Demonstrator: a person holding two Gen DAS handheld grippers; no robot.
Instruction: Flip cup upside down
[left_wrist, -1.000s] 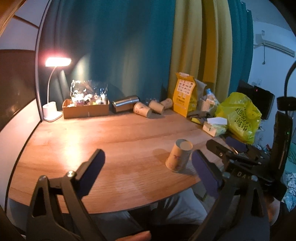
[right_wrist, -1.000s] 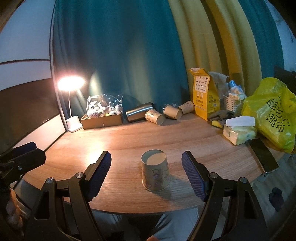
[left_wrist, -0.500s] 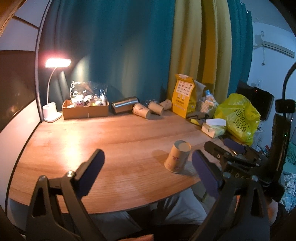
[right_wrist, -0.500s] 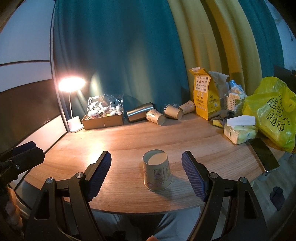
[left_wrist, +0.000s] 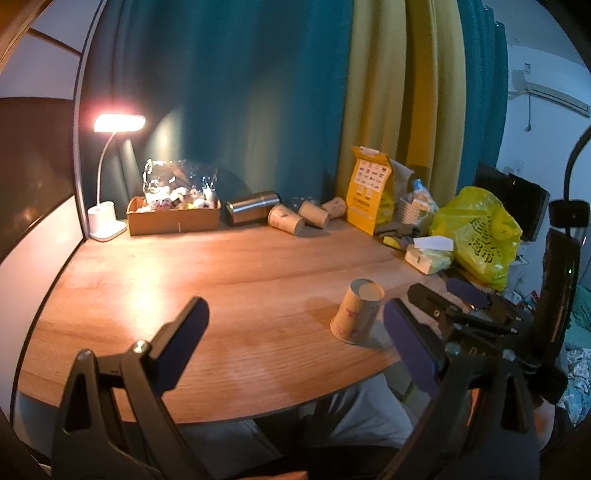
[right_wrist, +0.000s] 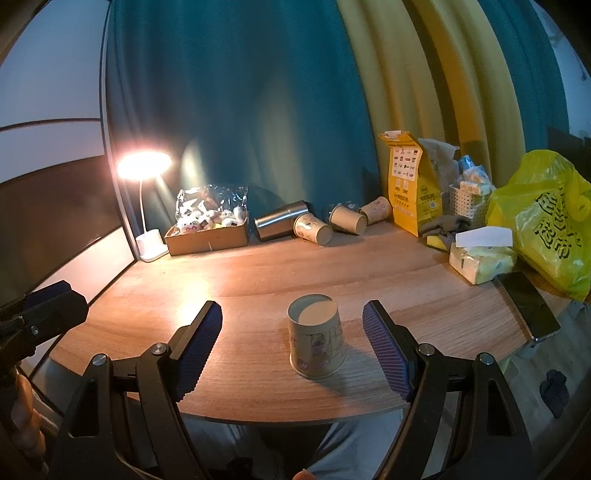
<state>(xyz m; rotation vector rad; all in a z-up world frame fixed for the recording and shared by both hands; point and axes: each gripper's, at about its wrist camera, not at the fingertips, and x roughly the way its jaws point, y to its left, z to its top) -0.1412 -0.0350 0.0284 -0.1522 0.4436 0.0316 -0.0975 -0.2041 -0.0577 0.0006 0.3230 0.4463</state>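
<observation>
A printed paper cup (right_wrist: 317, 339) stands upside down, wide rim on the wooden table (right_wrist: 258, 280), near the front edge. My right gripper (right_wrist: 293, 347) is open, its blue pads on either side of the cup but apart from it, slightly nearer than the cup. In the left wrist view the same cup (left_wrist: 356, 311) sits just left of the right pad of my left gripper (left_wrist: 295, 343), which is open and empty above the front edge. The right gripper also shows in the left wrist view (left_wrist: 461, 306).
At the back stand a lit desk lamp (right_wrist: 147, 206), a cardboard box of snacks (right_wrist: 207, 232), a steel tumbler on its side (right_wrist: 280, 223) and three paper cups lying down (right_wrist: 332, 223). A yellow carton (right_wrist: 410, 192), tissue pack (right_wrist: 480, 258), yellow bag (right_wrist: 546, 218) and phone (right_wrist: 528, 302) crowd the right.
Both grippers have drawn back slightly from the table, and both views have risen a little. The cup has not moved, and both grippers stay open.
</observation>
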